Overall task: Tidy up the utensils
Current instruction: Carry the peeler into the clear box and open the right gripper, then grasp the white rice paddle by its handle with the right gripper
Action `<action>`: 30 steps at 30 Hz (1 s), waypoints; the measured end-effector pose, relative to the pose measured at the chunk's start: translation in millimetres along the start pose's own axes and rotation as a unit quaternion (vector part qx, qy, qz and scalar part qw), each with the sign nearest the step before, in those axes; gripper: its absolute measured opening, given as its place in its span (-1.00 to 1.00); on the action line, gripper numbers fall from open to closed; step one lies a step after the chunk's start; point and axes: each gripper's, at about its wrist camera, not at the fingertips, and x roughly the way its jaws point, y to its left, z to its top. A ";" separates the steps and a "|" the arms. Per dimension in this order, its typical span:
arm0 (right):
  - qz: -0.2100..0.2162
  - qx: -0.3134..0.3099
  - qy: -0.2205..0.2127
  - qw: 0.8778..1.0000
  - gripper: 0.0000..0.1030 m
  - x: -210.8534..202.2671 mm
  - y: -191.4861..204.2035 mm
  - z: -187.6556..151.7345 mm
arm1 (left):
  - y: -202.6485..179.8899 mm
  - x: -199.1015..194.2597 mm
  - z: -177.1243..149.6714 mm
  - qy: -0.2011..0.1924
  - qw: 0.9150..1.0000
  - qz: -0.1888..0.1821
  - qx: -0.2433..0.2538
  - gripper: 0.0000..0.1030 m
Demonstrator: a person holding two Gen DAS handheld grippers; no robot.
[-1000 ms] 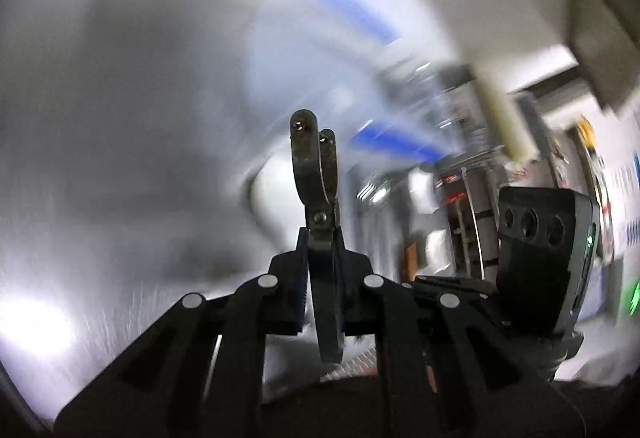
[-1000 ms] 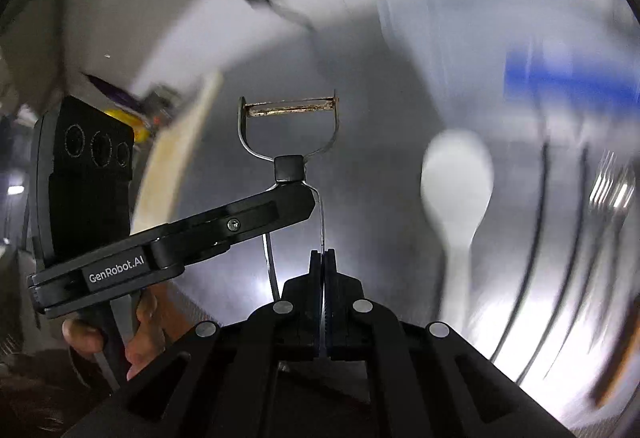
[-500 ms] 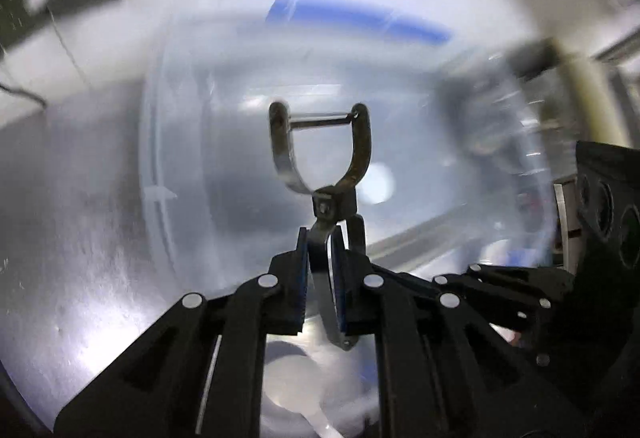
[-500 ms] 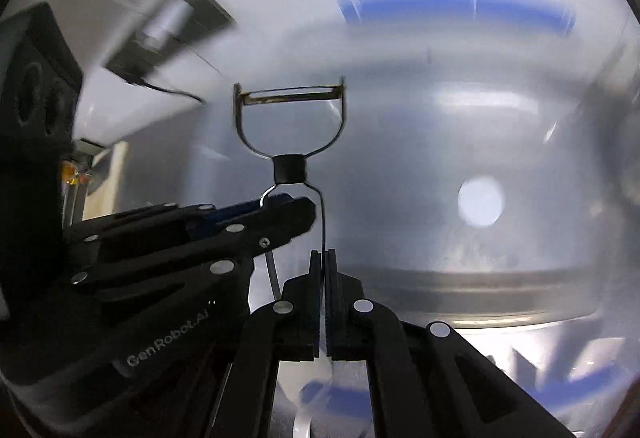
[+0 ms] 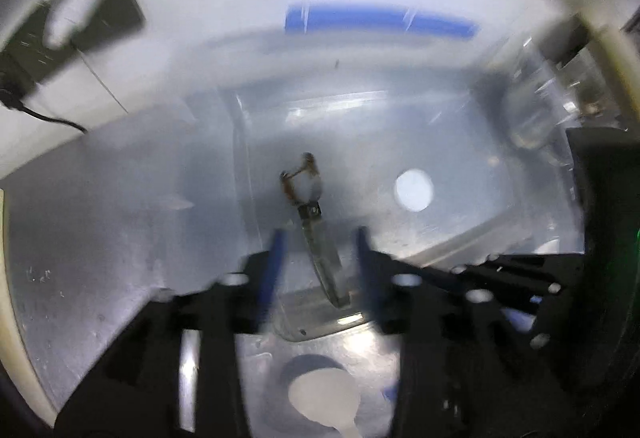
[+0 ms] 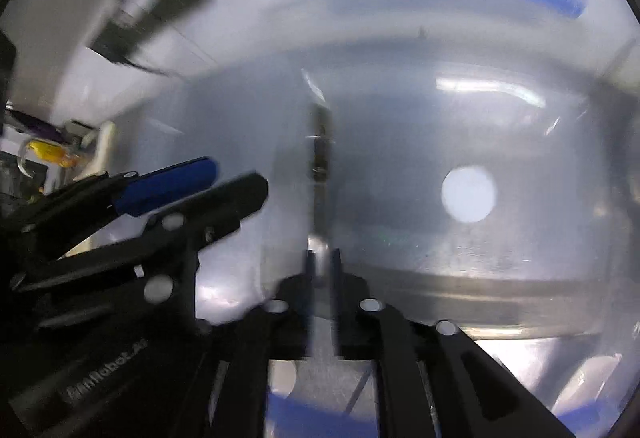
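I look down into a clear plastic bin (image 5: 460, 238) with both grippers over it. The left gripper (image 5: 320, 252) has its jaws wide apart and still opening. A rusty metal peeler (image 5: 310, 222) lies loose between and beyond its fingers, head toward the bin floor, touching neither pad. The right gripper (image 6: 323, 266) is opening too, with a narrow gap between its jaws. A second peeler (image 6: 320, 153), blurred and edge-on, hangs ahead of them with its thin handle in the gap, not pinched. The left gripper (image 6: 240, 177) shows at the left of the right wrist view, open.
The bin (image 6: 480, 290) has a blue strip (image 5: 380, 21) along its far rim. A white spoon (image 5: 322, 398) lies just below the left gripper. A dark wall socket (image 5: 72, 21) with a cable sits on the white wall at the back left. The steel counter (image 5: 100, 238) spreads to the left.
Both grippers have swung in over the clear bin. Each was shut on a peeler; now both have parted their jaws and the peelers have slipped free toward the bin.
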 end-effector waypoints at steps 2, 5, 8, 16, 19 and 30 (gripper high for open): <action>0.019 -0.017 -0.048 0.999 -0.26 -35.8 7.8 -22.5 | 5.8 -36.0 -14.6 -0.053 0.999 -0.004 0.005 0.13; 0.053 -0.055 -0.082 0.994 -0.26 -73.4 27.6 -72.4 | 21.1 -92.7 -48.6 -0.128 0.991 -0.038 -0.007 0.14; 0.048 -0.097 -0.045 0.993 -0.18 -58.3 54.7 -131.6 | 45.3 -123.1 -90.0 -0.172 0.983 -0.052 -0.044 0.41; -0.065 -0.102 0.106 0.987 -0.18 70.7 80.1 -204.9 | 99.7 -61.8 -176.9 -0.053 0.985 -0.064 -0.154 0.41; -0.085 -0.092 0.121 0.985 -0.18 86.6 79.9 -208.0 | 106.4 -36.3 -197.0 -0.011 0.981 -0.077 -0.175 0.41; 0.087 0.030 0.119 0.989 -0.55 82.5 48.8 -211.4 | 90.8 19.3 -230.1 0.082 0.958 -0.164 -0.221 0.41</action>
